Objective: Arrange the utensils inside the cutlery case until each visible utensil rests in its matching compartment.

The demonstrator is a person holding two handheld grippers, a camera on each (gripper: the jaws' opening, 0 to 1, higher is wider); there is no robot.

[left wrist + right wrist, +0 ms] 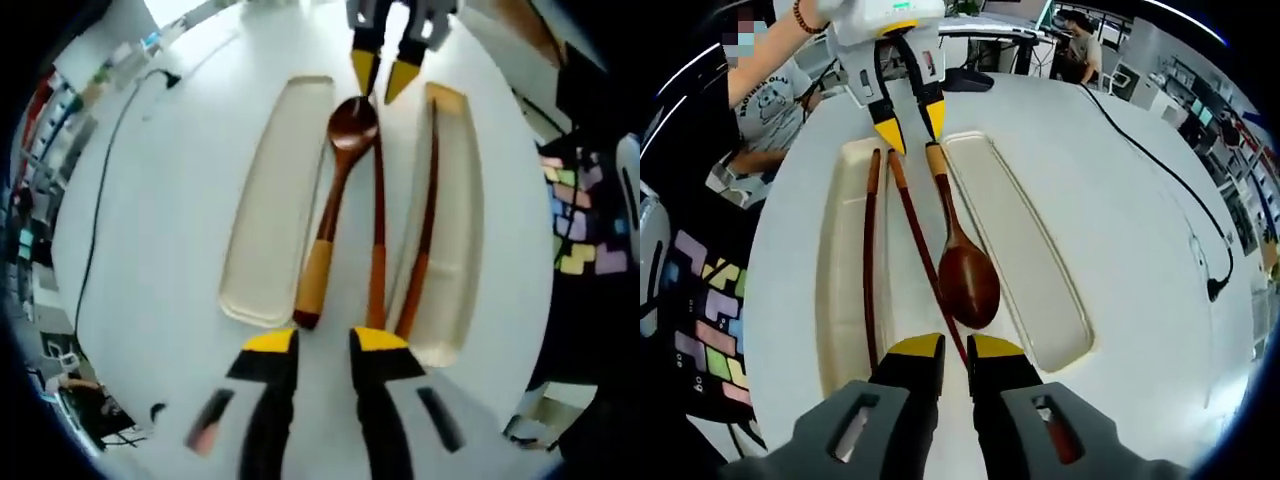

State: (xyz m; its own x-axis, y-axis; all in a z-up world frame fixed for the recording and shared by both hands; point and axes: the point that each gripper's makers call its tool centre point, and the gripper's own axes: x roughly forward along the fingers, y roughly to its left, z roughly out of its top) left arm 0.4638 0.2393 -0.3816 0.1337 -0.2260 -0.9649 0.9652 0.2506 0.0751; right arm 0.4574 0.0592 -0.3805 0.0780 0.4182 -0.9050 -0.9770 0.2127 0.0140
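- White table (180, 200) carrying two long cream trays side by side with a bare strip between them.
- Left gripper view: left tray (280, 200) bare; right tray (452, 220) holding one dark chopstick (425, 230) along its inner edge.
- Second chopstick (378, 230) out on the bare strip, just beside the spoon (340, 170).
- Spoon also on the strip, dark bowl at the far end, yellow-banded handle slanting toward the camera, close along the left tray's edge.
- Left gripper (325, 340) at the near ends of the spoon handle and loose chopstick, yellow tips spread a little, gripping nothing.
- Right gripper (385, 72) at the far end, tips just past the spoon bowl, slightly parted.
- Right gripper view: right gripper (945, 348) low over the spoon bowl (968, 280) and the tip of the loose chopstick (925, 255), jaws narrowly apart, nothing pinched.
- Left gripper (908, 125) at the handle ends, jaws apart.
- Other chopstick (870, 260) inside the tray (840, 300); far tray (1040, 290) bare.
- Black cable (1160, 170) across the table; person seated behind.
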